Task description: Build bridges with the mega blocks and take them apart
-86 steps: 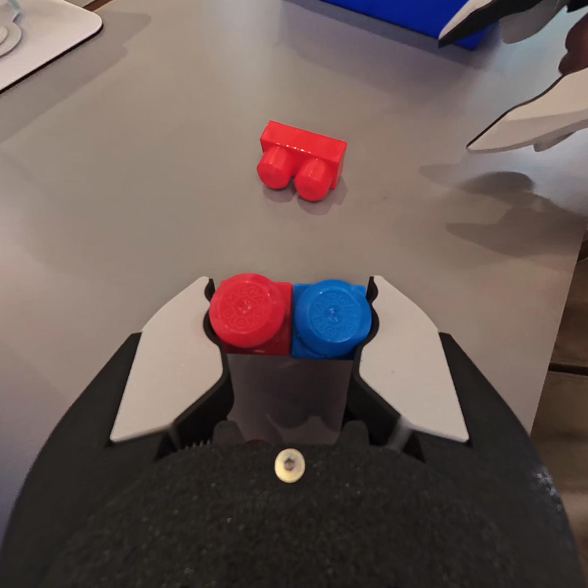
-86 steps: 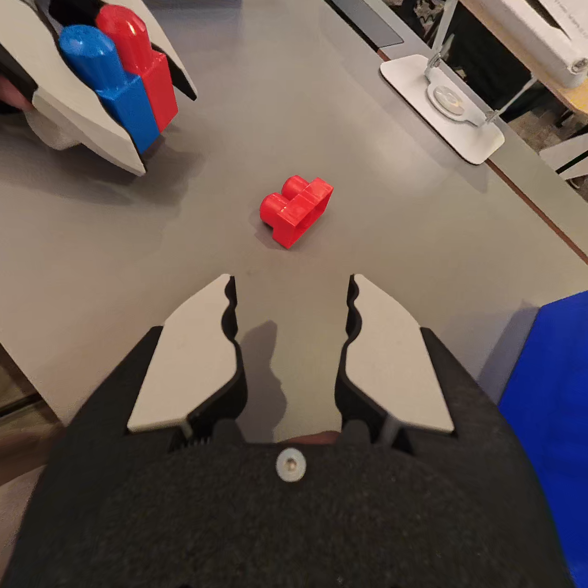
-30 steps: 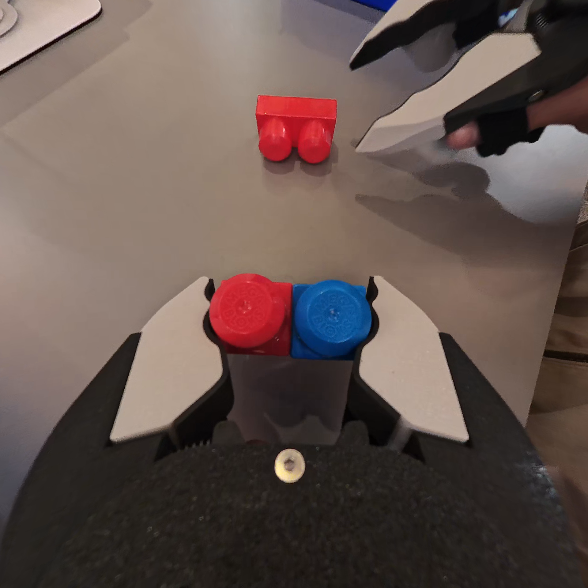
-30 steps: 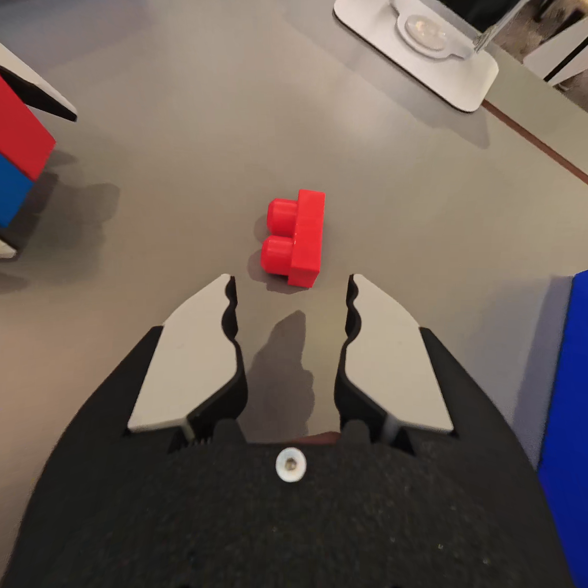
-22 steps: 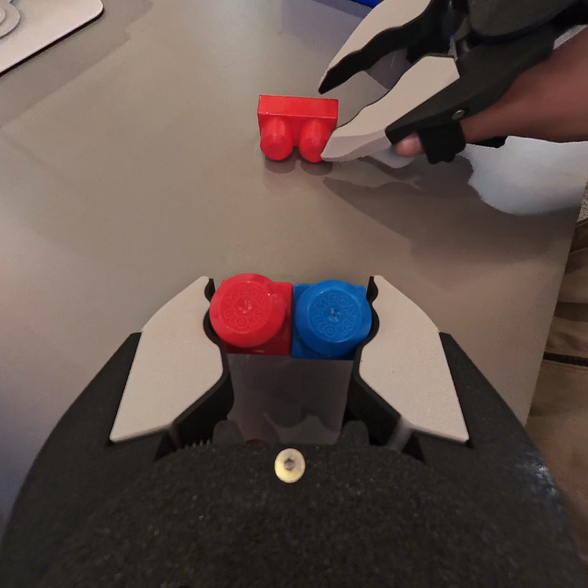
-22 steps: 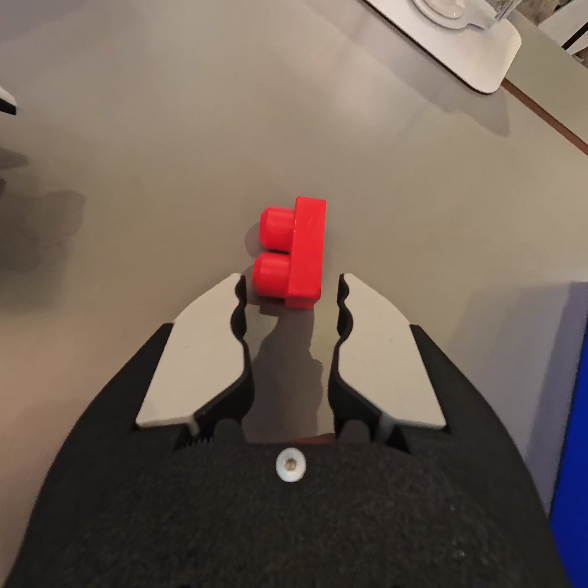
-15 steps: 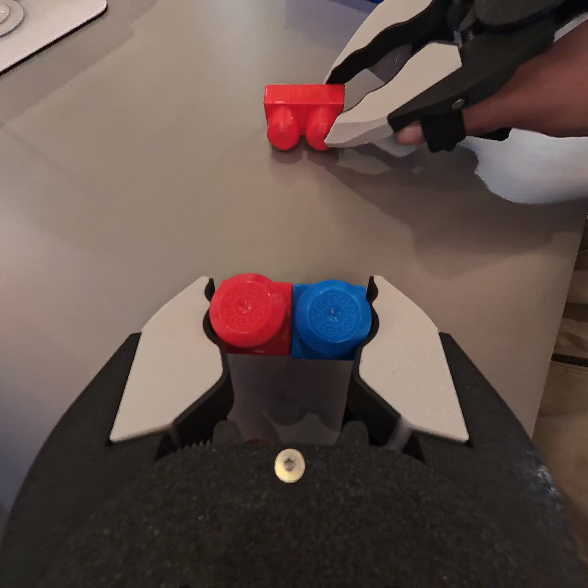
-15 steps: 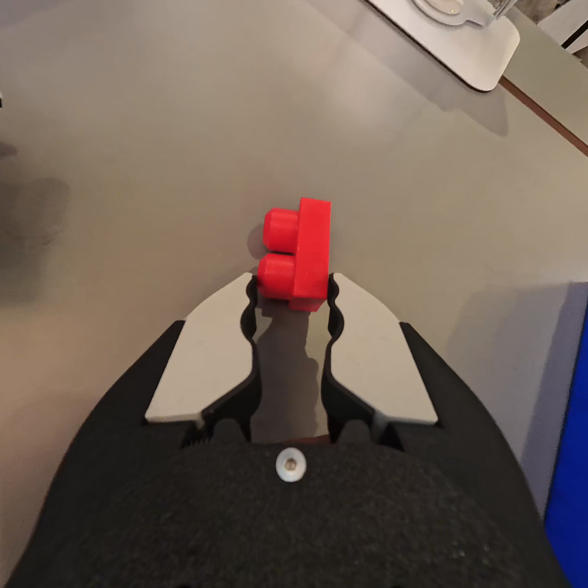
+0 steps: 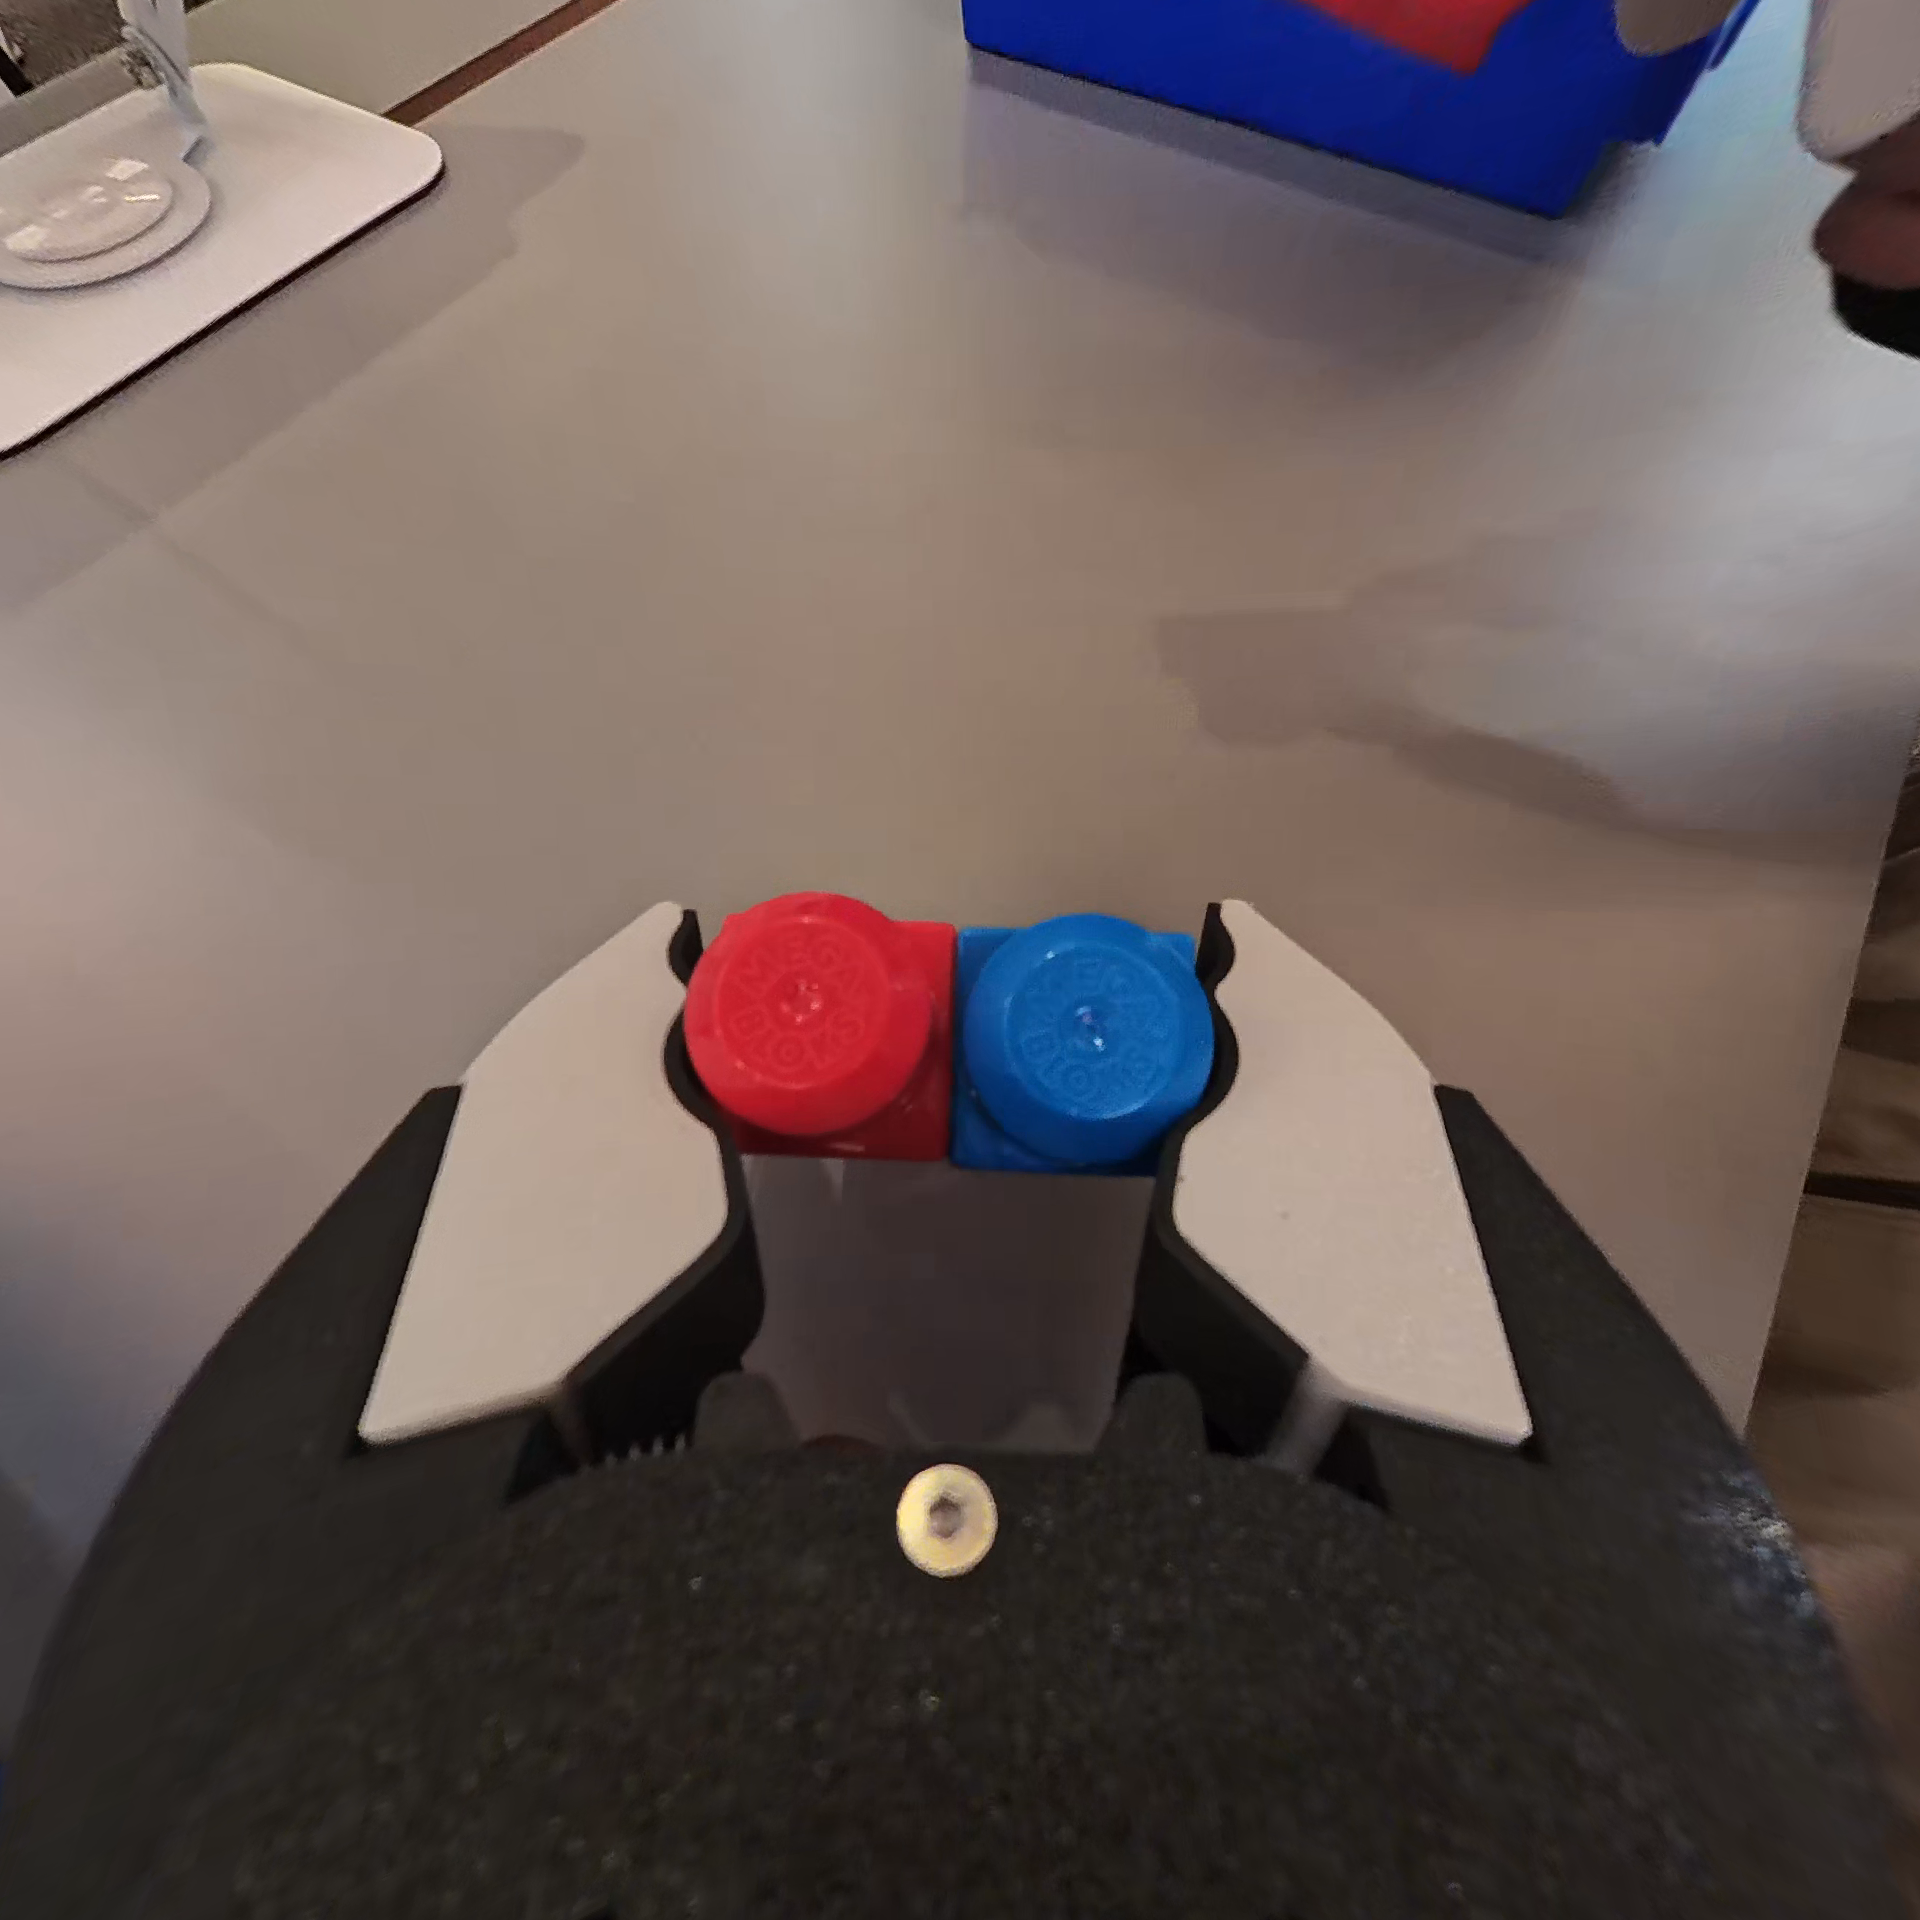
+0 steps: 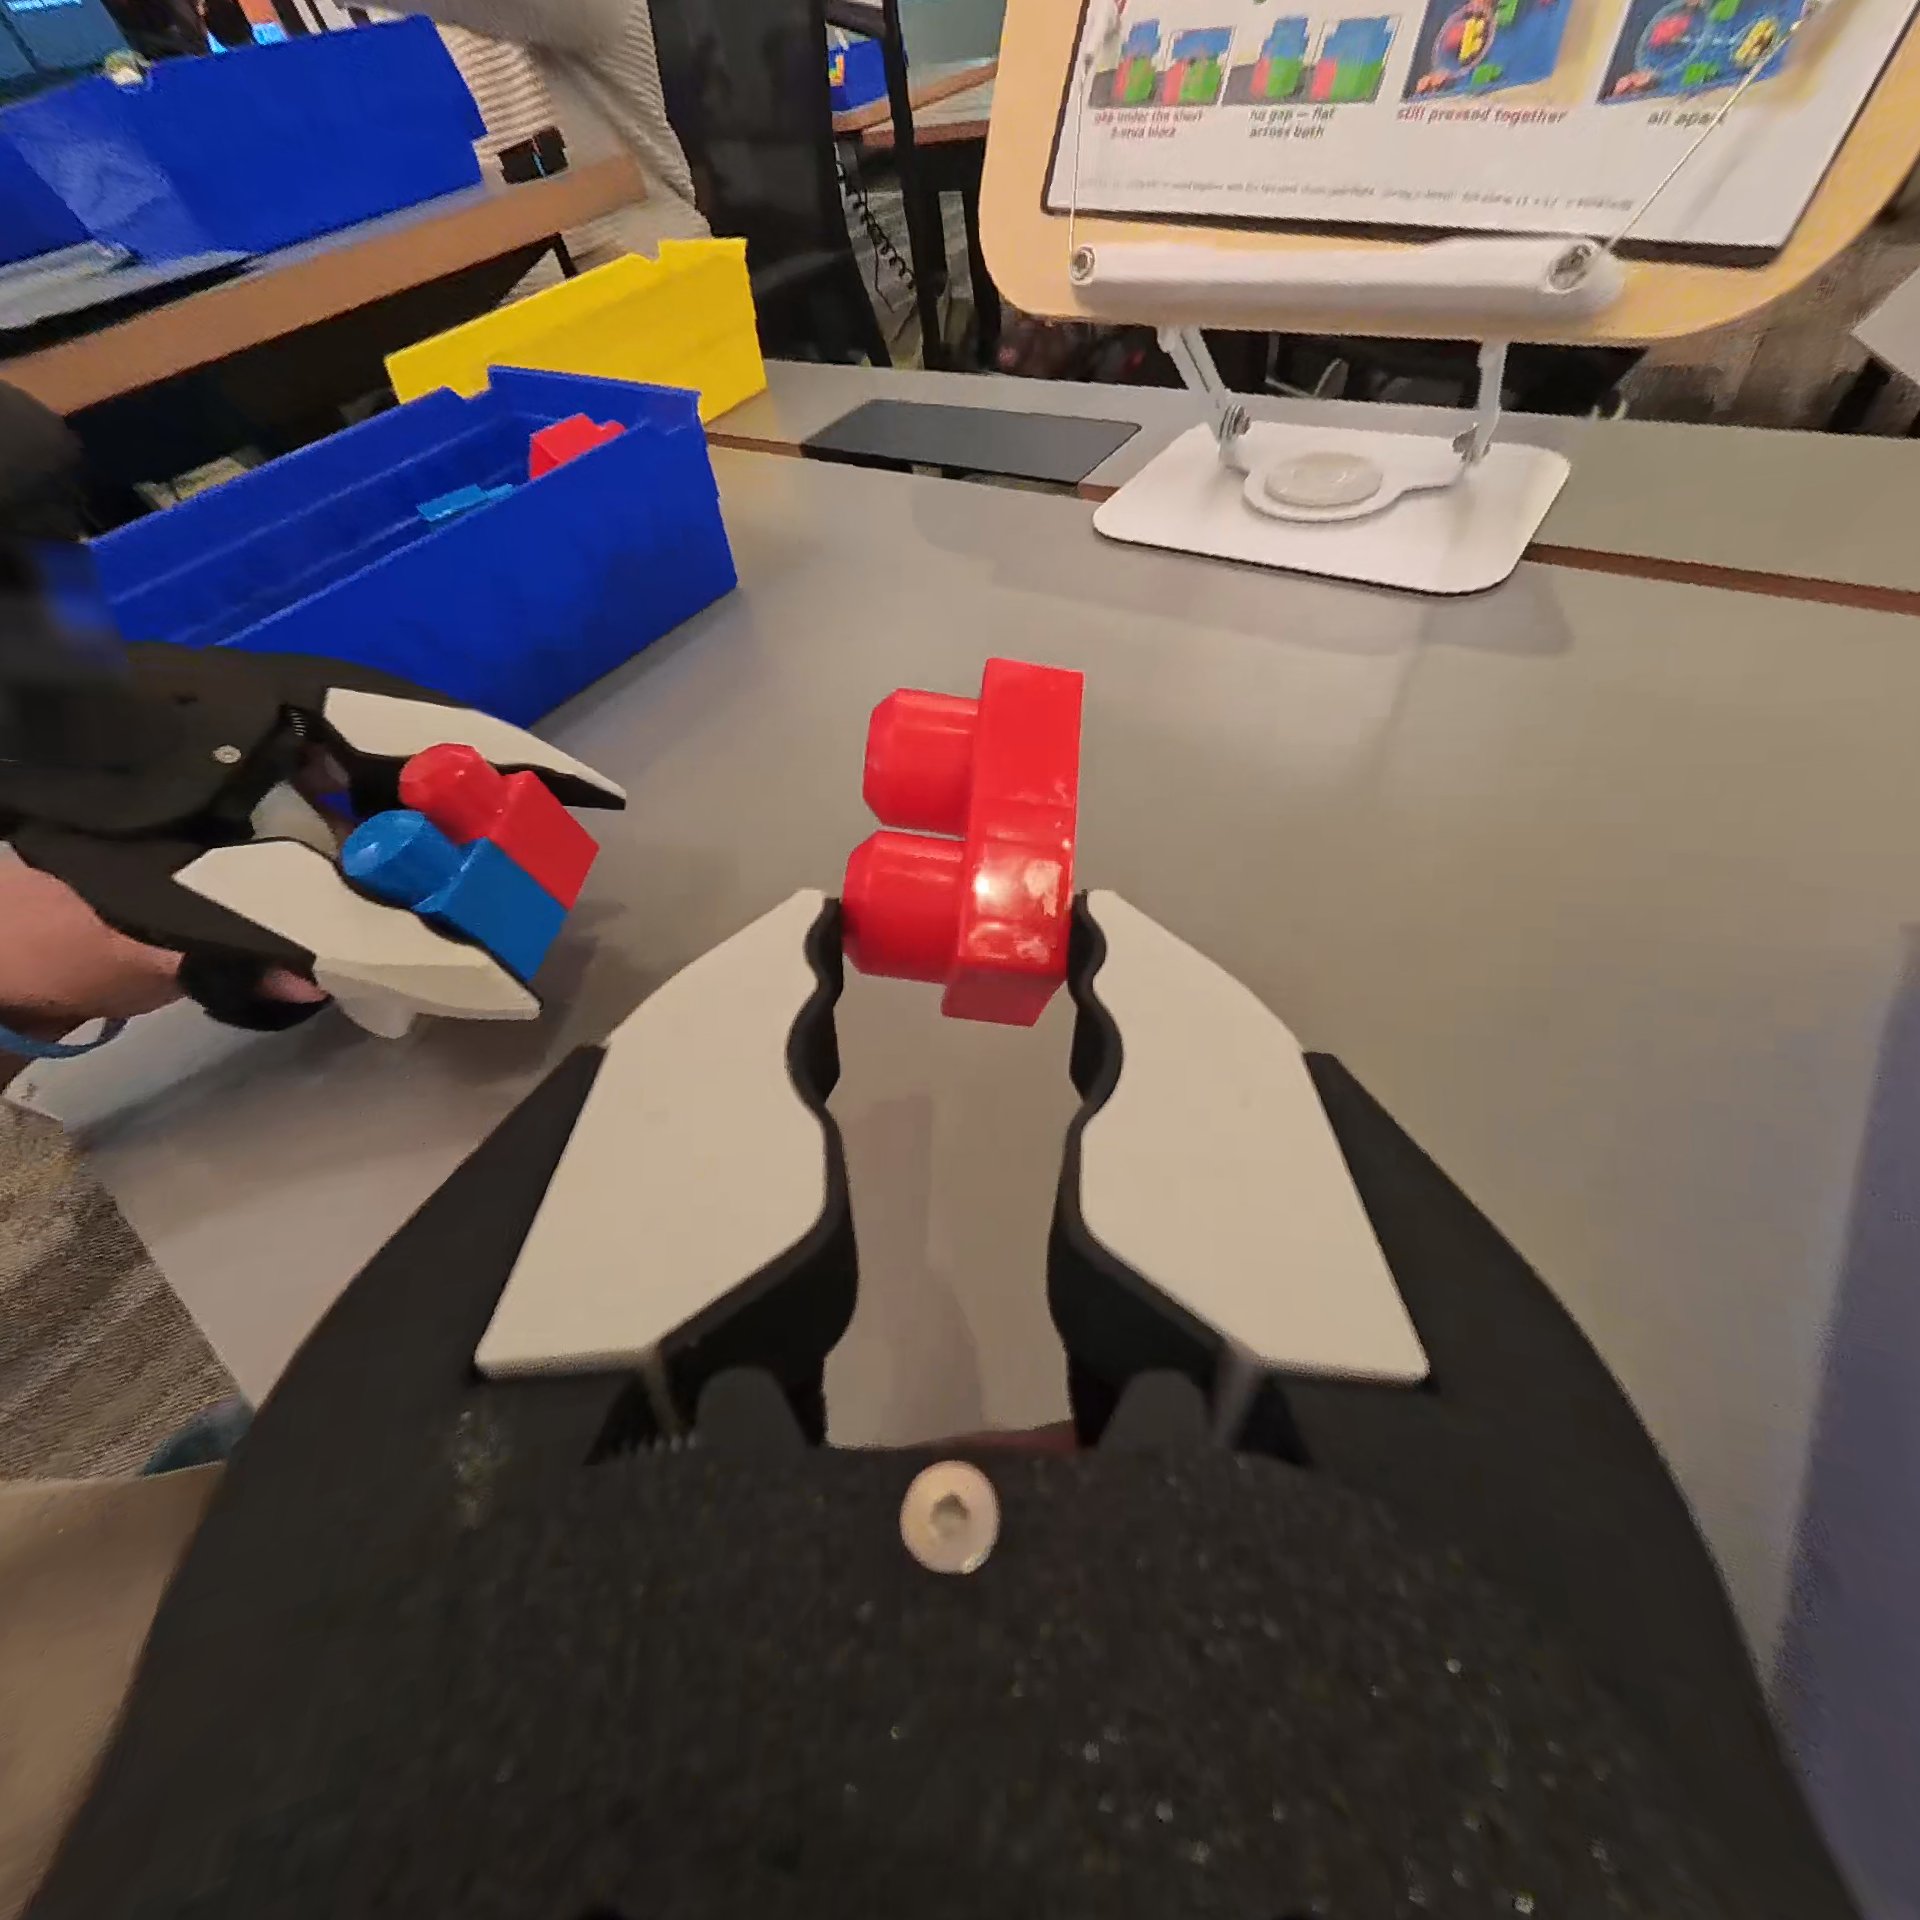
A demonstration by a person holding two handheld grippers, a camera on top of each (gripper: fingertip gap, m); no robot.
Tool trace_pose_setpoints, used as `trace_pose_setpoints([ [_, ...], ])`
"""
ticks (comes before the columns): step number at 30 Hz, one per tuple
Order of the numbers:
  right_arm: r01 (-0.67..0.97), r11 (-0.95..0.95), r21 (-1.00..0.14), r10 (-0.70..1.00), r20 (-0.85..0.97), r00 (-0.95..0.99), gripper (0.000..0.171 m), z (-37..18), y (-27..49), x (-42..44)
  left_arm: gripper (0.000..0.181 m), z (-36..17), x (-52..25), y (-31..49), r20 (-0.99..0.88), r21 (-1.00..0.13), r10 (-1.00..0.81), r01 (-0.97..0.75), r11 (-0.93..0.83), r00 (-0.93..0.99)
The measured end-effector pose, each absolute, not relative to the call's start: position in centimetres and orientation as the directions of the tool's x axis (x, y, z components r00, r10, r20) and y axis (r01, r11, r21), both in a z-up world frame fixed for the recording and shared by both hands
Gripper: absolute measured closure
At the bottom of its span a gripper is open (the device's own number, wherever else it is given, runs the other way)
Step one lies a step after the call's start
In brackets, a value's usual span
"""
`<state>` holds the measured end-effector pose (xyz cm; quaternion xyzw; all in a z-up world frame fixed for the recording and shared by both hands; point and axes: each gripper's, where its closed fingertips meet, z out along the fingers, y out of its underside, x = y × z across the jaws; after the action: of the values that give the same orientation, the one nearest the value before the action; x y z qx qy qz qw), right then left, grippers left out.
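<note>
Three blocks (image 10: 977,842), two bins (image 10: 499,582)

Raised lettering on block studs (image 9: 805,1013); captioned instruction sheet (image 10: 1392,99).

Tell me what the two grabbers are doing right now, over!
Left gripper shut on red block and blue block. Right gripper shut on two-stud red block, off table. Nothing between them.

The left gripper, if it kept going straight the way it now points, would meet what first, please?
Probably the grey table. The left gripper, shut on a red block and a blue block, points down at bare tabletop; the blue bin lies farther off.
</note>
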<state>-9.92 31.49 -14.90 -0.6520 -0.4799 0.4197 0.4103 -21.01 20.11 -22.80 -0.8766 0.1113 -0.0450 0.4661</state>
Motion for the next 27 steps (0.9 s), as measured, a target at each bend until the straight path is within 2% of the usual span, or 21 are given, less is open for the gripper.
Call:
trace_pose_setpoints([
  [5,0.253,-0.276,-0.927,0.955,-0.236,0.179,0.130,-15.3,31.3,-9.0,0.092,-22.5,-20.5,20.4,-0.035,-0.832,-0.243,-0.163,-0.530,0.969],
  [8,0.219,-0.370,-0.903,0.929,-0.359,0.087,0.130,-14.4,29.8,-10.0,0.092,-22.1,-20.3,20.9,-0.047,-0.843,-0.245,-0.170,-0.510,0.968],
  [12,0.284,-0.568,-0.772,0.763,-0.624,-0.171,0.130,-12.8,24.1,-13.7,0.092,-21.4,-20.1,22.4,-0.093,-0.857,-0.241,-0.200,-0.475,0.966],
  [15,0.381,-0.635,-0.672,0.625,-0.737,-0.259,0.130,-12.4,20.6,-15.9,0.092,-20.7,-20.0,23.5,-0.166,-0.859,-0.229,-0.255,-0.444,0.959],
  [21,0.485,-0.734,-0.475,0.395,-0.880,-0.264,0.130,-12.3,19.2,-17.2,0.092,-19.7,-19.8,24.2,-0.322,-0.830,-0.213,-0.383,-0.405,0.922],
  [27,0.521,-0.767,-0.373,0.316,-0.928,-0.199,0.130,-13.1,19.3,-17.1,0.092,-19.6,-20.2,24.3,-0.411,-0.803,-0.177,-0.447,-0.395,0.894],
])
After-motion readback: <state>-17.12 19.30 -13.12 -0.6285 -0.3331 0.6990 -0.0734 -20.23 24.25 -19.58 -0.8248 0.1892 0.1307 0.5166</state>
